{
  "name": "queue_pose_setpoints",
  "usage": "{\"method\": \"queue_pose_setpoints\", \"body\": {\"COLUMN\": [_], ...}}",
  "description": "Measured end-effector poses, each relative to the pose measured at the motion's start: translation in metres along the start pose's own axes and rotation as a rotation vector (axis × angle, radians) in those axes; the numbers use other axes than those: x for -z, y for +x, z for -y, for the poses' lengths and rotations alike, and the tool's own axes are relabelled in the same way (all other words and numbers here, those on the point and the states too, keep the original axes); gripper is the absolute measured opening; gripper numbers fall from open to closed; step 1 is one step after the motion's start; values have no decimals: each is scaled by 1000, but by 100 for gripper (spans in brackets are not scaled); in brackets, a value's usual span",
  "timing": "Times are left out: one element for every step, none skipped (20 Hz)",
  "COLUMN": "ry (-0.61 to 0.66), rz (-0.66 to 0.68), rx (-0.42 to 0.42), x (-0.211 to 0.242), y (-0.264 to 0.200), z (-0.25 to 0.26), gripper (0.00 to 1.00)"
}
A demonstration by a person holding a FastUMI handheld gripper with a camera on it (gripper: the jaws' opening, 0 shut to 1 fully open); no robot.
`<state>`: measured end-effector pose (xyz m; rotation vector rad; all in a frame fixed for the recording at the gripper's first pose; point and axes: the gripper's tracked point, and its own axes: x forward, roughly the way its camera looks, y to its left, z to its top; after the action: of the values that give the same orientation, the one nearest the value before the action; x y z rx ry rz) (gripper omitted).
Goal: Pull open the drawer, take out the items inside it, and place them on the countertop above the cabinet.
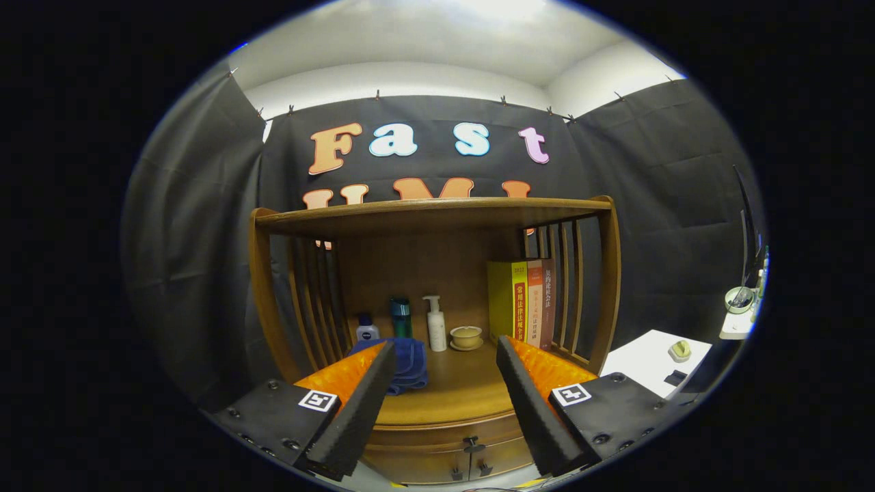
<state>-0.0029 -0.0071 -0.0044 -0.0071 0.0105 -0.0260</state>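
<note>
**A:** Where are your fingers right now?

**B:** My gripper point(446, 383) is held up in the air facing the wooden cabinet point(437, 321). My two fingers stand wide apart with nothing between them but a clear look at the countertop point(454, 389).

**A:** And the drawer?

**B:** The drawer point(444, 432) sits just under the countertop's front edge, low between my fingers. It looks closed, its front flush with the cabinet, and a small dark handle point(470, 445) hangs at its middle. Below it I see the tops of two small doors with dark pulls. I cannot see inside the drawer.

**A:** What is on the countertop?

**B:** A folded blue cloth point(408, 365) lies just beyond my left finger. Behind it, along the back panel, stand a small white-capped bottle point(367, 329), a dark teal bottle point(401, 317) and a white pump bottle point(435, 324), then a small cream lidded cup point(466, 337) on a saucer. To the right of the cup, upright books point(523, 301) lean against the slatted side, a yellow one nearest.

**A:** Anything around the cabinet?

**B:** A shelf point(427, 213) spans the top above all that. Off to the right, well apart from the cabinet, a white table point(646, 365) holds a small pale object.
</note>
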Motion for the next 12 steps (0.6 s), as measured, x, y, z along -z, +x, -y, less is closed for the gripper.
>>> {"method": "queue_pose_setpoints", "body": {"ry": [1, 3, 4, 7, 9, 12, 13, 13, 8, 0, -13, -26], "rz": [0, 2, 4, 4, 2, -3, -7, -11, -14, -20, -29, -42], "rx": [1, 0, -1, -3, -5, -6, -6, -6, -5, 0, 6, 11], "x": [1, 2, 4, 6, 10, 16, 23, 29, 35, 43, 54, 65], "y": [0, 1, 1, 2, 3, 4, 6, 7, 9, 12, 14, 15], "z": [0, 0, 0, 1, 0, 1, 2, 4, 5, 7, 10, 13], "gripper": [98, 98, 98, 98, 98, 98, 98, 98, 99, 99, 99, 99]}}
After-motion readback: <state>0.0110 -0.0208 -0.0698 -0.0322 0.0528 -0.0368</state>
